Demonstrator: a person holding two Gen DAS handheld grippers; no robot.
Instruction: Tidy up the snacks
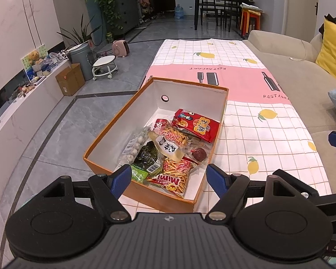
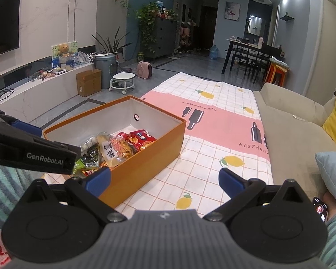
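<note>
An orange cardboard box (image 1: 105, 134) with white inner walls stands on the lemon-print tablecloth (image 1: 257, 134). Inside lie several snack packs: a red bag (image 1: 196, 125), a Mimi stick pack (image 1: 175, 178), a green seaweed pack (image 1: 145, 159), a bag of white balls (image 1: 135, 145). My left gripper (image 1: 169, 178) hovers open above the box's near end, holding nothing. In the right wrist view the same box (image 2: 145, 154) sits left of centre, and my right gripper (image 2: 164, 180) is open over the cloth beside the box's near corner, empty. The left gripper's body (image 2: 33, 152) shows at the left.
A beige sofa (image 2: 298, 134) with yellow and blue cushions runs along the table's right side. A phone (image 2: 321, 209) lies by a person's striped sleeve at lower right. On the floor to the left: a cardboard carton (image 1: 70, 79), a grey bin, a wheeled stool.
</note>
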